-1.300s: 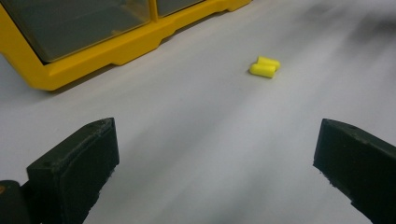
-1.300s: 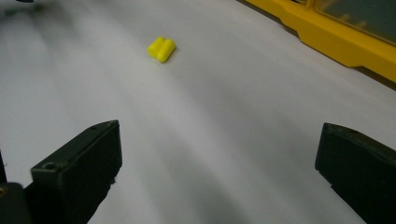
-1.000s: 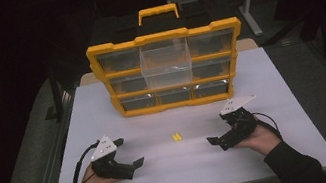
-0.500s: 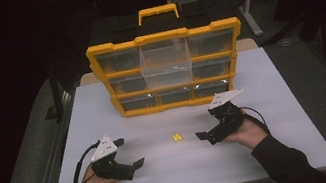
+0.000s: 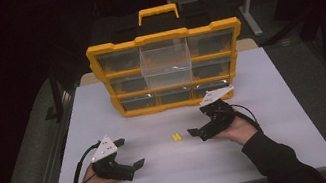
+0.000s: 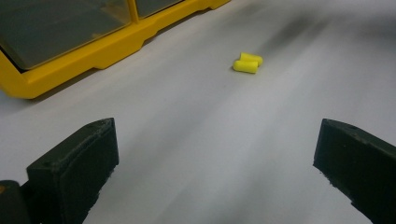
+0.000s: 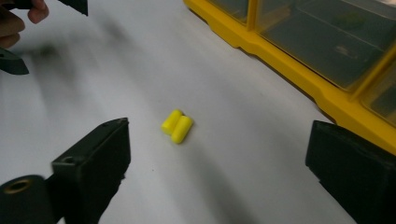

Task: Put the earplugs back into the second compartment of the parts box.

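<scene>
Nearby, right tongs agape, earplugs loose

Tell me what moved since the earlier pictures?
The right gripper slid across the table toward the two yellow earplugs, and its jaws have just been closing a little, nothing between them yet. The left gripper, the earplugs and the yellow organizer box stayed where they were.
</scene>
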The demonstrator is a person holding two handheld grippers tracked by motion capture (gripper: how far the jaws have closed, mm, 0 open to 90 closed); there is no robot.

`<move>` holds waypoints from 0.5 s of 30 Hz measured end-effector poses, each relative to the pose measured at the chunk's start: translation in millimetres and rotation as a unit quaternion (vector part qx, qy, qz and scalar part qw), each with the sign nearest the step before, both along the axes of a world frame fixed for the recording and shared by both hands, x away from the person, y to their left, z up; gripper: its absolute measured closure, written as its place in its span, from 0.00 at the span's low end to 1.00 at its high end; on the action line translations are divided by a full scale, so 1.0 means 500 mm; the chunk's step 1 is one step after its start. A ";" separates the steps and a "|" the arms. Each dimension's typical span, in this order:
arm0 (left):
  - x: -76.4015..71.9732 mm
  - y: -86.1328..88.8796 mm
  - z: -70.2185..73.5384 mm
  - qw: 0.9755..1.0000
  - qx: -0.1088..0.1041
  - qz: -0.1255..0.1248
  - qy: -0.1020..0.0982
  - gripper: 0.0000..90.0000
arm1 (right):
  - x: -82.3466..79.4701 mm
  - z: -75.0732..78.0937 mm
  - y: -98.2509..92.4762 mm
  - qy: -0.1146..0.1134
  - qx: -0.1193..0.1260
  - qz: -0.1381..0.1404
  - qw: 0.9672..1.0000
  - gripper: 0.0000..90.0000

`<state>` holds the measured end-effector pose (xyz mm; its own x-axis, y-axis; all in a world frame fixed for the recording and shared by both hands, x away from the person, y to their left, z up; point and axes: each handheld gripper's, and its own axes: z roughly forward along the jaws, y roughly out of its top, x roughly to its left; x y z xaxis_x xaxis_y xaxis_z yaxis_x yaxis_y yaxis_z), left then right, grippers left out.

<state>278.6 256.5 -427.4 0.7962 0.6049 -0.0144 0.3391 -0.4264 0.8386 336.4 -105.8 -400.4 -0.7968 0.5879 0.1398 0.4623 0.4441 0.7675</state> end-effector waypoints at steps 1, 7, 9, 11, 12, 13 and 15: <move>0.000 0.000 0.000 1.000 0.000 0.000 0.000 0.00 | 0.002 0.000 0.003 0.002 0.001 0.003 1.000 0.11; 0.000 0.001 0.000 1.000 -0.001 -0.001 0.001 0.00 | 0.015 -0.003 0.015 0.014 0.005 0.014 1.000 0.22; 0.000 0.001 0.000 1.000 -0.001 -0.001 0.001 0.00 | 0.019 -0.005 0.020 0.012 -0.002 0.011 1.000 0.27; 0.001 0.001 0.000 1.000 -0.002 -0.001 0.002 0.00 | 0.022 -0.008 0.025 0.018 -0.006 0.014 1.000 0.31; 0.001 0.001 0.000 1.000 -0.001 0.000 0.002 0.00 | 0.023 -0.008 0.027 0.019 -0.009 0.012 1.000 0.32; 0.001 0.001 0.000 1.000 -0.001 0.000 0.002 0.00 | 0.025 -0.010 0.030 0.020 -0.012 0.012 1.000 0.33; 0.001 0.002 0.000 1.000 -0.003 0.000 0.002 0.00 | 0.027 -0.013 0.036 0.019 -0.018 0.008 1.000 0.36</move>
